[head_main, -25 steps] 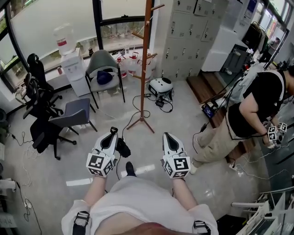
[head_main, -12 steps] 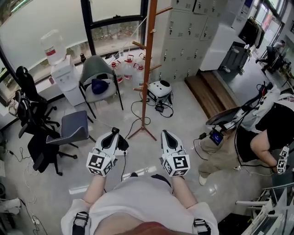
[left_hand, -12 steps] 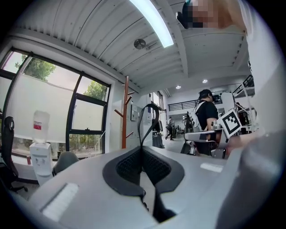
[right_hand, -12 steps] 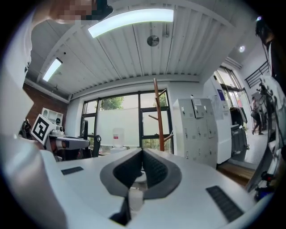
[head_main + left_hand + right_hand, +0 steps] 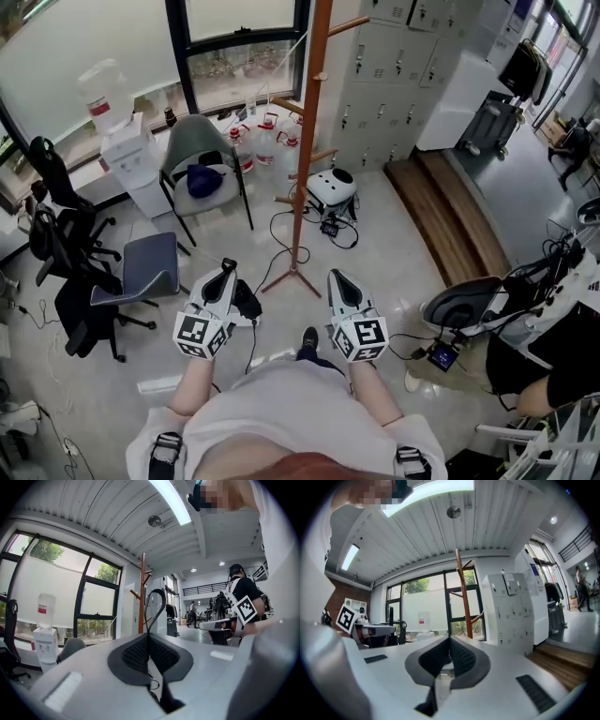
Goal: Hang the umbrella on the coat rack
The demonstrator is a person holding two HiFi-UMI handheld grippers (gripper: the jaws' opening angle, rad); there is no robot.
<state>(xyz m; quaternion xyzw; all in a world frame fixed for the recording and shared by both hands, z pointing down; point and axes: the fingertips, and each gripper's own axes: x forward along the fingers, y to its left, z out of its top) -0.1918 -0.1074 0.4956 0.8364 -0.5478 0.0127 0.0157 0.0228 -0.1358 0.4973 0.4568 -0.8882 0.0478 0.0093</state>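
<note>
Wood-brown coat rack (image 5: 312,141) sits closer than a second ago. Its tripod foot is now just ahead of both grippers and the pole fills more of the head view, so the wearer is walking up to it. The other person (image 5: 553,356) has slid out to the right edge.

Left gripper (image 5: 227,270) is clamped on the umbrella (image 5: 247,302). The black folded bundle hangs just beside its tip, and in the left gripper view the thin strap loop (image 5: 157,590) stands up out of the closed pads, with the rack (image 5: 141,592) behind it. Right gripper (image 5: 336,277) is clenched with nothing in it, pads meeting at the tip (image 5: 450,639).

My read: approach step, hanging not yet begun. The loop is free and upright, so it looks ready to go over a peg once the wearer is within reach; the pegs sit higher than the grippers.

The floor (image 5: 375,244) is pale glossy tile with black cables trailing round the rack foot. The room is an office or lab:
- window (image 5: 239,37) behind the rack
- water dispenser (image 5: 122,141) and grey chair (image 5: 202,155)
- black office chairs (image 5: 66,244) at the left
- grey lockers (image 5: 394,75)
- wooden step (image 5: 450,216) at the right
</note>
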